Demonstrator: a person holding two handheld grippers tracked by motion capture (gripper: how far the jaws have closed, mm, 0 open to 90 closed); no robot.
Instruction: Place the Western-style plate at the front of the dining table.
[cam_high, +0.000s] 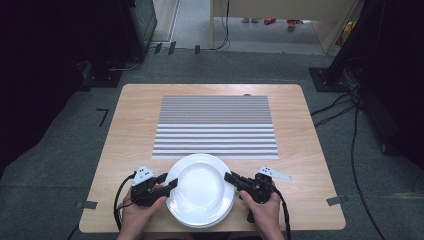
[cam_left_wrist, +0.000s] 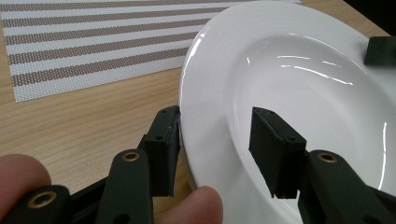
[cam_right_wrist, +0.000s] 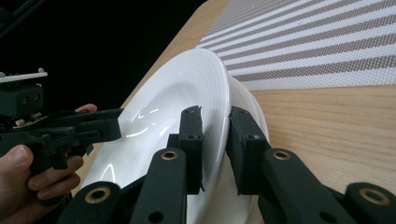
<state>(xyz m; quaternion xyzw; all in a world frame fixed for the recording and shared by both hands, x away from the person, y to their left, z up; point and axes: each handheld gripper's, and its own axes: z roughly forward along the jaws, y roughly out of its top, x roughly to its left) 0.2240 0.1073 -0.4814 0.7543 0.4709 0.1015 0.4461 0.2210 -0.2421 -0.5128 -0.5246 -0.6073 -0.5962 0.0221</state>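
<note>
A white plate (cam_high: 200, 187) sits at the table's front middle, on top of another white plate (cam_right_wrist: 256, 112) whose rim peeks out below it. My left gripper (cam_high: 172, 182) is at the top plate's left rim; in the left gripper view its jaws (cam_left_wrist: 217, 121) straddle that rim (cam_left_wrist: 196, 93) with a wide gap, open. My right gripper (cam_high: 229, 176) is at the right rim. There its jaws (cam_right_wrist: 215, 114) are pinched on the top plate (cam_right_wrist: 187, 88), one above and one below the rim. The left gripper (cam_right_wrist: 114, 123) shows across the plate.
A striped grey and white placemat (cam_high: 215, 125) lies just beyond the plates, in the middle of the wooden table (cam_high: 130, 140). Bare wood lies to both sides. Dark stands and cables sit on the floor around the table.
</note>
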